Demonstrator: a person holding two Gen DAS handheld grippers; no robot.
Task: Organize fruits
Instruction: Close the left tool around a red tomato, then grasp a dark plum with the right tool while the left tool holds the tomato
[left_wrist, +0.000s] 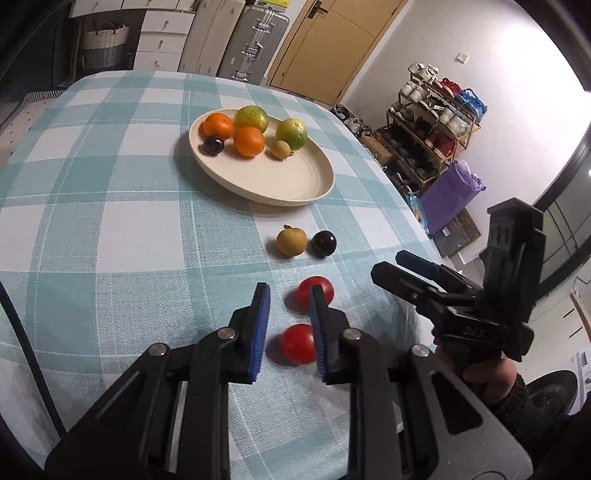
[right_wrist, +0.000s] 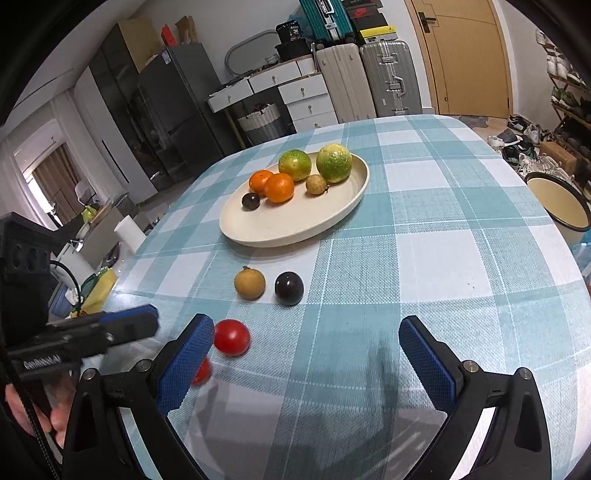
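A cream plate (left_wrist: 288, 181) (right_wrist: 295, 225) holds two oranges (left_wrist: 249, 141), two green citrus (left_wrist: 291, 133), a small tan fruit and a dark plum. On the cloth lie a tan fruit (left_wrist: 291, 241) (right_wrist: 249, 283), a dark plum (left_wrist: 324, 243) (right_wrist: 289, 288) and two red tomatoes (left_wrist: 300, 343) (left_wrist: 317, 291) (right_wrist: 231, 337). My left gripper (left_wrist: 290, 295) is open above the cloth, the near tomato between its fingers' bases. My right gripper (right_wrist: 306, 328) is wide open and empty, just right of the tomatoes; it shows in the left wrist view (left_wrist: 402, 266).
The table has a teal checked cloth (right_wrist: 443, 258); its edge runs close on the right in the left wrist view. A shoe rack (left_wrist: 436, 122), purple bag and cream bucket (right_wrist: 561, 206) stand beyond that edge. Suitcases and drawers stand at the back.
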